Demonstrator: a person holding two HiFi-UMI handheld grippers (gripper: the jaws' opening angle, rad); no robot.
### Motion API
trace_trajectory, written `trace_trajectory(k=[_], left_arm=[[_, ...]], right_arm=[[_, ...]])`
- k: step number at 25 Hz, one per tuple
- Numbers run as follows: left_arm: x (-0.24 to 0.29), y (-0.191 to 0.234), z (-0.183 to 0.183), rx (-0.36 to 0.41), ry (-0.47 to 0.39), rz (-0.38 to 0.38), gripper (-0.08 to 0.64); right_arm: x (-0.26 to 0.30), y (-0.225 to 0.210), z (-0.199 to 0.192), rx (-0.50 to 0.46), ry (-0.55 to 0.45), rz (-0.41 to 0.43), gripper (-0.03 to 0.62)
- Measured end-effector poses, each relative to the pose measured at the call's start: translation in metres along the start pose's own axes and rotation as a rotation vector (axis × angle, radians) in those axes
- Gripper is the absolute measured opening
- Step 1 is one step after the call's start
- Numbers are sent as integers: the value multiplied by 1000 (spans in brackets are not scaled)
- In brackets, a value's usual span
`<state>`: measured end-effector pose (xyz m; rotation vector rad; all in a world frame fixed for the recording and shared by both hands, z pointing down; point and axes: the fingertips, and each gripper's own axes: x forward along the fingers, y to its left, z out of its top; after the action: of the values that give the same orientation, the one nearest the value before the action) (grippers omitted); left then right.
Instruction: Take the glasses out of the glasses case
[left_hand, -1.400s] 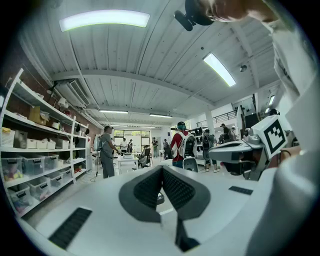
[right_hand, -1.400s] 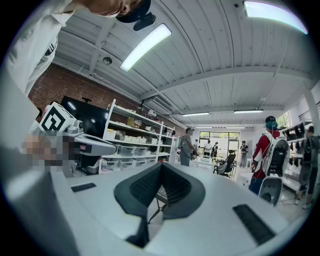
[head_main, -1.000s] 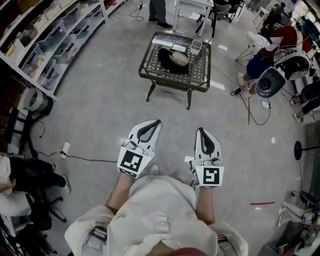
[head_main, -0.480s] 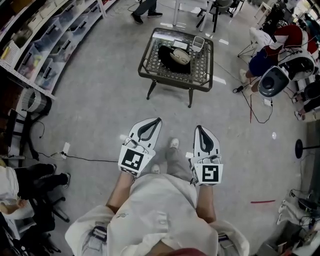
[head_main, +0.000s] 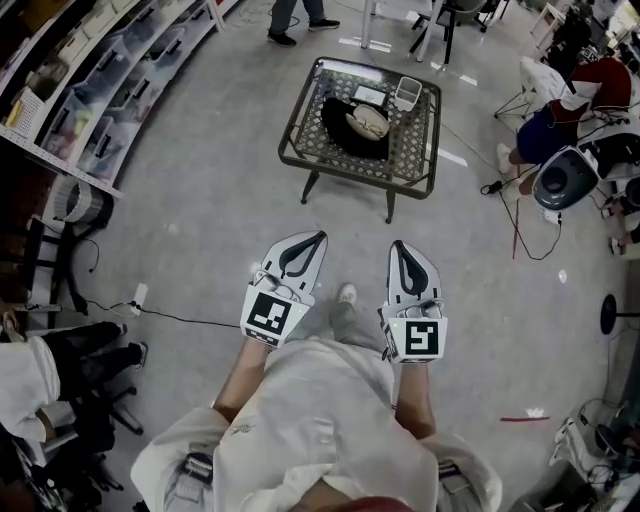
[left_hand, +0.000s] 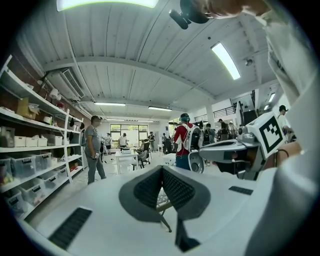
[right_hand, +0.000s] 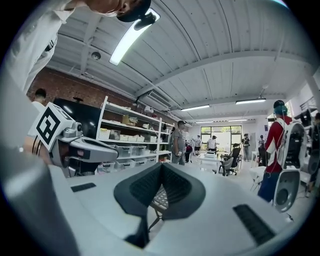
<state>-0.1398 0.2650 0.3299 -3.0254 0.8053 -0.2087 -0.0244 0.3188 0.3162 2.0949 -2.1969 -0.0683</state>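
**A:** How are the two tools set?

**B:** The left gripper (head_main: 318, 238) has its jaws together at the tips with nothing between them, and the right gripper (head_main: 397, 246) is the same. Each gripper view shows only the small hollow behind the closed pads, with the mesh of the table visible through it.

**A:** Why are they held in close to the body?

**B:** My guess is that the person is too far off to reach anything. Both grippers sit side by side and level, pointing toward 12 o'clock, which looks like a carrying hold rather than a working one.

**A:** Where is the glasses case?

**B:** It is on the low table (head_main: 405, 150) at 12 o'clock, well apart from both grippers. A pale oval thing (head_main: 368, 120) lies there on a black mat (head_main: 338, 118). I take it for the case, though it is too small to be sure. It looks untouched.

**A:** Is there room to move?

**B:** There is bare floor straight ahead to the table's near edge. Shelves (head_main: 90, 110) run along 10 o'clock, and a cable (head_main: 190, 320) trails at 9. Seated people and loose wires (head_main: 515, 220) crowd 2 o'clock, so approaching the near edge head-on seems safest.
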Motion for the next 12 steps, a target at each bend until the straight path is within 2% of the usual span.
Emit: trace_trajectory(k=[9, 12], left_arm=[[83, 18, 9, 9, 29, 39, 14], [105, 24, 10, 11, 33, 58, 14]], right_arm=[[58, -66, -11, 45, 1, 41, 6], [74, -82, -11, 30, -5, 62, 6]])
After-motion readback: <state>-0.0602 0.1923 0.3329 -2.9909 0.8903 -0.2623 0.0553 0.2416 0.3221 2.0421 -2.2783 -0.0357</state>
